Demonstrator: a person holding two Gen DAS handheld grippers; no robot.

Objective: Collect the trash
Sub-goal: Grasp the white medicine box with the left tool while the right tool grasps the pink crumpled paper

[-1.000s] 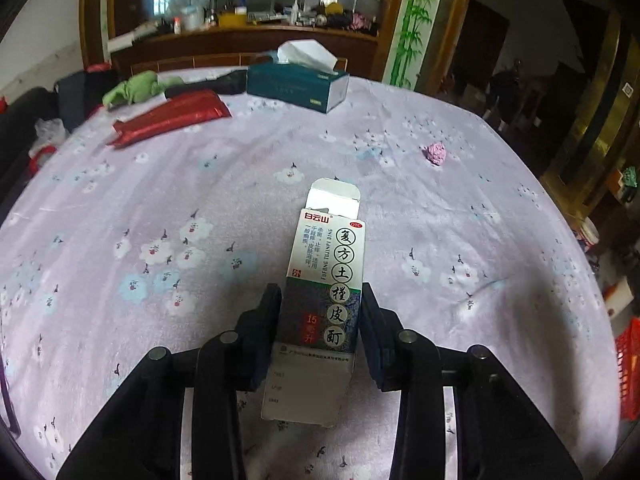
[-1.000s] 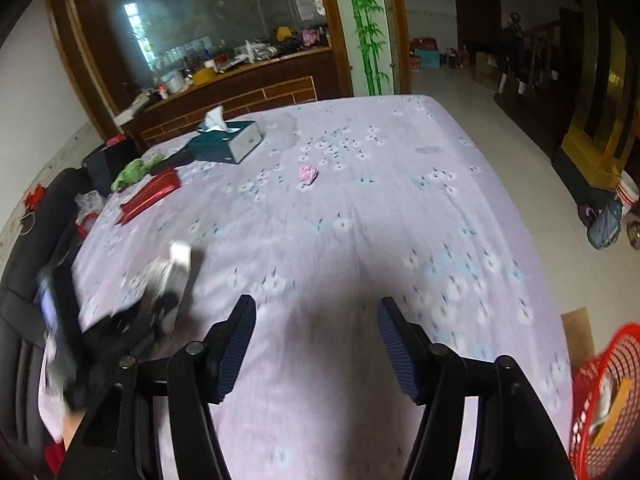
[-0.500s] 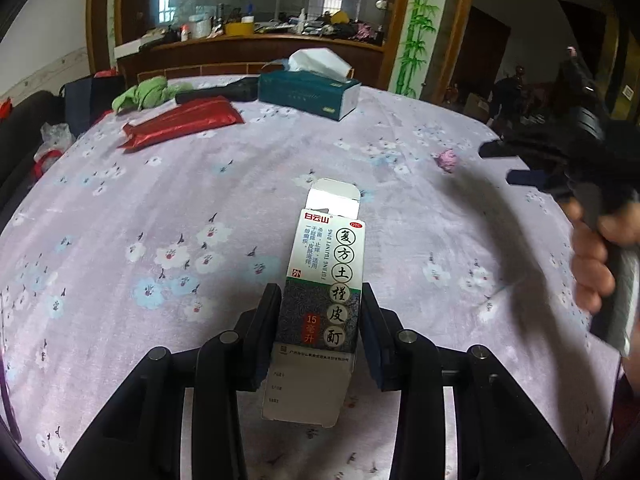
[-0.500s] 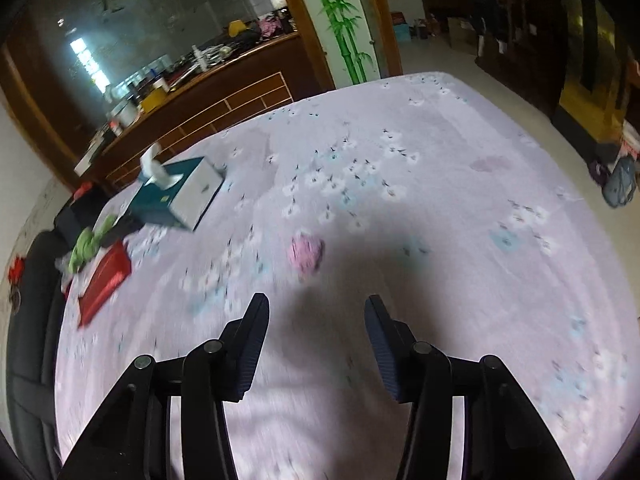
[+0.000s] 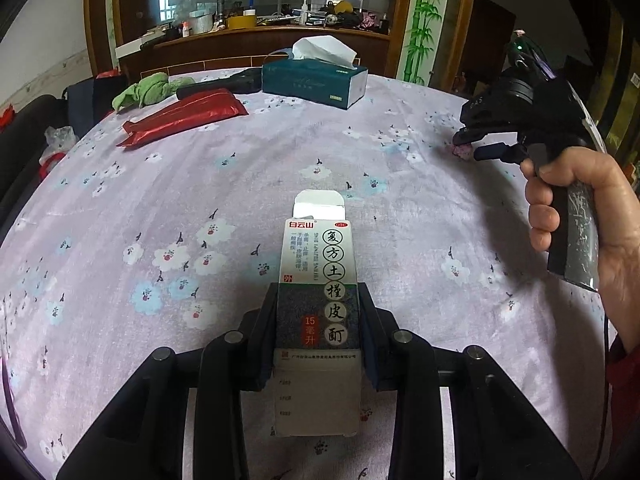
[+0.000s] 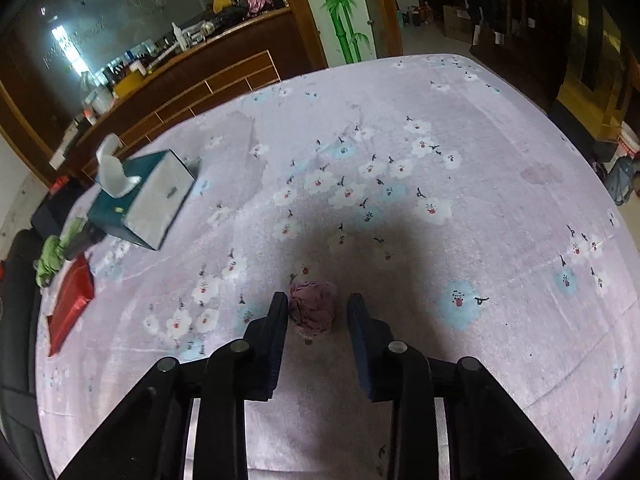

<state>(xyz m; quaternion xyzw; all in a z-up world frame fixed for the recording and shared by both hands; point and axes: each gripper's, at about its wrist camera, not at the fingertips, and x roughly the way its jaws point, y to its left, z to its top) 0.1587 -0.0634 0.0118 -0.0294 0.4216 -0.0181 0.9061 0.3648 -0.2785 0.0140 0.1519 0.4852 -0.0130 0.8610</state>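
Observation:
My left gripper (image 5: pixel 319 300) is shut on a white and dark medicine carton (image 5: pixel 318 280) with its top flap open, held above the flowered purple tablecloth (image 5: pixel 200 200). A crumpled pink paper ball (image 6: pixel 313 307) lies on the cloth between the fingers of my right gripper (image 6: pixel 318 305), which is open around it; the left finger is close to or touching it, the right one apart. In the left wrist view, the right gripper (image 5: pixel 476 146) reaches down over the pink ball (image 5: pixel 462 151) at the table's right side, with a hand (image 5: pixel 580 208) on its handle.
A teal tissue box (image 5: pixel 316 78) (image 6: pixel 140 200), a red foil packet (image 5: pixel 184 114) (image 6: pixel 70 304), a green cloth (image 5: pixel 146 90) and a dark long object (image 5: pixel 220 84) lie at the far end of the table. A wooden counter (image 5: pixel 260 44) with clutter stands behind.
My right gripper swung away from the table's near side, moved up to the pink ball and now has its fingers on either side of it. The left gripper still holds the carton, lower and closer to the cloth.

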